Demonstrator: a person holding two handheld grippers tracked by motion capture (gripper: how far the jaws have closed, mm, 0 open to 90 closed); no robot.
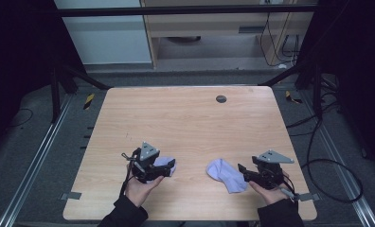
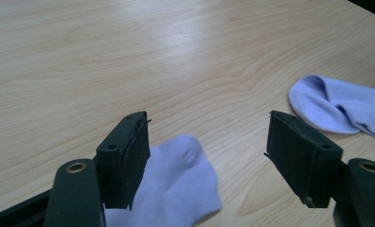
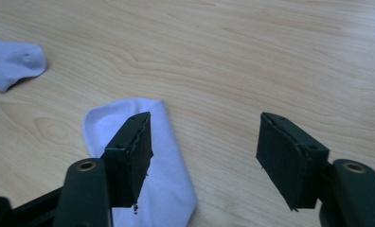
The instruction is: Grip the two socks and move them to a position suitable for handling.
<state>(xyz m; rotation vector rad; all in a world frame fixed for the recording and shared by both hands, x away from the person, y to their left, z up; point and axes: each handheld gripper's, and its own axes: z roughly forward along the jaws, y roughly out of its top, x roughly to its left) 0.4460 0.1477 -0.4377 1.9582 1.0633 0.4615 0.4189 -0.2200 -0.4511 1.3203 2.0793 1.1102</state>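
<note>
Two pale lilac socks lie near the front of the wooden table. The left sock rests at the tips of my left gripper. In the left gripper view that sock lies on the wood beneath the wide-apart jaws of the left gripper, mostly beside its left finger. The right sock lies flat just left of my right gripper. In the right gripper view this sock runs under the left finger of the open right gripper. Neither gripper holds anything.
A dark round grommet sits in the table near its far edge. Each gripper view shows the other sock farther off. Cables trail on the floor to the right, and metal rails run along the left.
</note>
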